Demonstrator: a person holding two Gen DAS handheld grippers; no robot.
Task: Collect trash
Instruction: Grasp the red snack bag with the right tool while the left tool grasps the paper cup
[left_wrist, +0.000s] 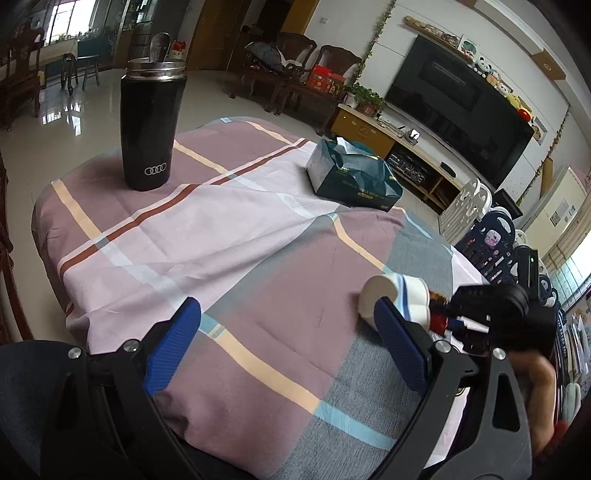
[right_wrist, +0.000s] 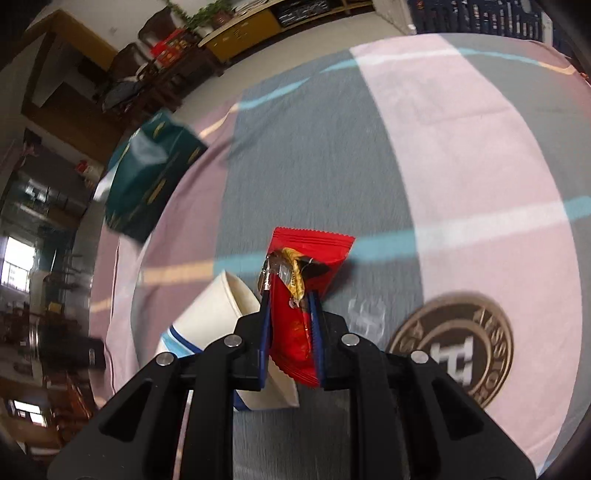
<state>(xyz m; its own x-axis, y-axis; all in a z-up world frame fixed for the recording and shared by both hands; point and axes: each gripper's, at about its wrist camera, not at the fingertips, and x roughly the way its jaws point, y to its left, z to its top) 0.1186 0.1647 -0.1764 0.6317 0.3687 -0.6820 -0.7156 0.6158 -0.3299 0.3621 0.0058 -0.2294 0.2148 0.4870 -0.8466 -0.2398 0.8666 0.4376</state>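
Right up close, the right claw (right_wrist: 290, 314) pinches a crinkly red foil wrapper (right_wrist: 306, 258) above a tipped paper cup (right_wrist: 218, 314) on the checked cloth table (right_wrist: 461, 147). Left claw (left_wrist: 288, 332) gapes wide, holding nothing. Farther off: a crumpled teal tissue pack (left_wrist: 351, 173) and a tall black steel flask (left_wrist: 152, 125).

Domestic living room: wall-mounted television (left_wrist: 458, 107) at two o'clock, wooden armchairs (left_wrist: 295, 70) at twelve, cloth-covered table (left_wrist: 229, 236) centrally.
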